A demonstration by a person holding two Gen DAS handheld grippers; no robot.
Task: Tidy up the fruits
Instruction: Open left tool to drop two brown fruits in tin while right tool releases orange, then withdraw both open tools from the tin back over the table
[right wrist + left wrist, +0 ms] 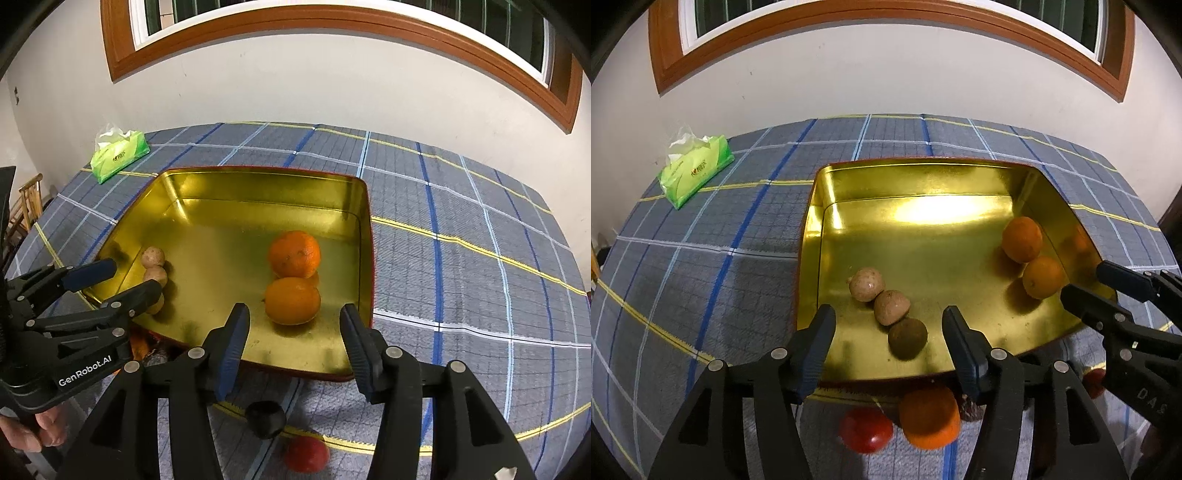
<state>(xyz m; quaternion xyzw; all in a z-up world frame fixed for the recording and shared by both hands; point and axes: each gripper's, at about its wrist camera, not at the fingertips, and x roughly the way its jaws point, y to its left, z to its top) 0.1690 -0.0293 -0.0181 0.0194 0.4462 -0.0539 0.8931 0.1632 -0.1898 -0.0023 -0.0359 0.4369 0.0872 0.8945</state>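
Note:
A gold tin tray (923, 177) (258, 177) sits on the checked tablecloth. In it lie three brown round fruits (891, 306) (155, 275) in a row at the left and two oranges (1022, 238) (293, 254) at the right. My left gripper (888, 321) is open and empty above the tray's near edge, by the brown fruits. My right gripper (291, 321) is open and empty above the near orange (292, 301). On the cloth before the tray lie an orange (929, 415), a red fruit (866, 428) (306, 454) and a dark fruit (266, 419).
A green tissue pack (696, 171) (120, 157) lies at the table's far left. A white wall with a wood-framed window stands behind the table. A wooden chair (27, 206) stands off the left edge.

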